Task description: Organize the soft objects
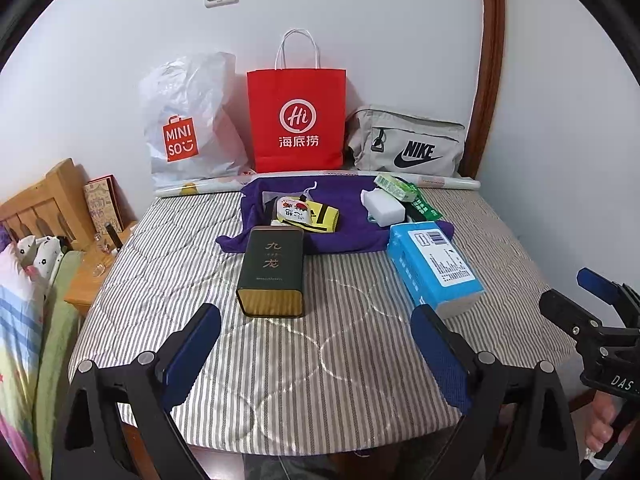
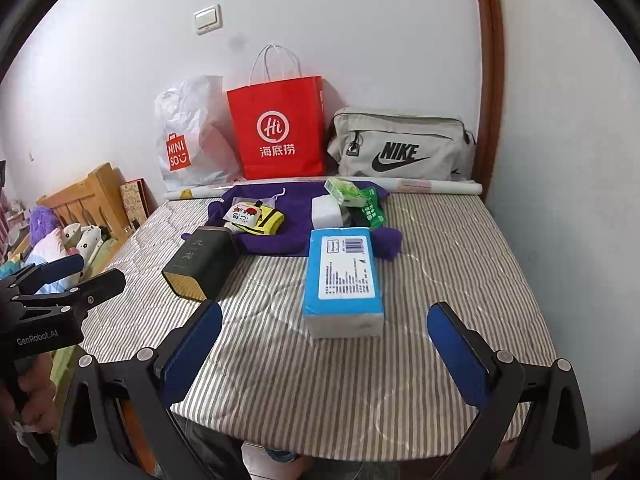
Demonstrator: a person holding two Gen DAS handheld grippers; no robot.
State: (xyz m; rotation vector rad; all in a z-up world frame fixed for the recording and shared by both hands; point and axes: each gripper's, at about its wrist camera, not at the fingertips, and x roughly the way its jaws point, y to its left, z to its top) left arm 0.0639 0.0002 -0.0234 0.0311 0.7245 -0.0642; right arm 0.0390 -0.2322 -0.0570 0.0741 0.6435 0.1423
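Blue tissue pack (image 2: 342,280): lies flat on the striped quilt (image 2: 440,248), straight ahead of the right claw (image 2: 325,350) and just past its tips, untouched.
Step in hand: judged an approach, with nothing picked up yet.
Right claw: spread wide, nothing between its blue pads.
Left claw (image 1: 316,350): spread wide and empty; the dark tea tin (image 1: 272,270) sits ahead of it, slightly toward its left finger.
Next move: likely carrying the right claw forward to straddle the pack, then closing gently, since it looks squashy.
Purple cloth (image 1: 348,236): beyond both claws, behind tin and pack; on it lie a yellow pouch (image 1: 320,216), a white sponge block (image 1: 380,204) and green packets (image 1: 396,188).
Containers: far ahead against the wall stand a white plastic bag (image 1: 188,120), a red paper bag (image 1: 296,120) and a grey Nike bag (image 1: 404,144); contents cannot be seen.
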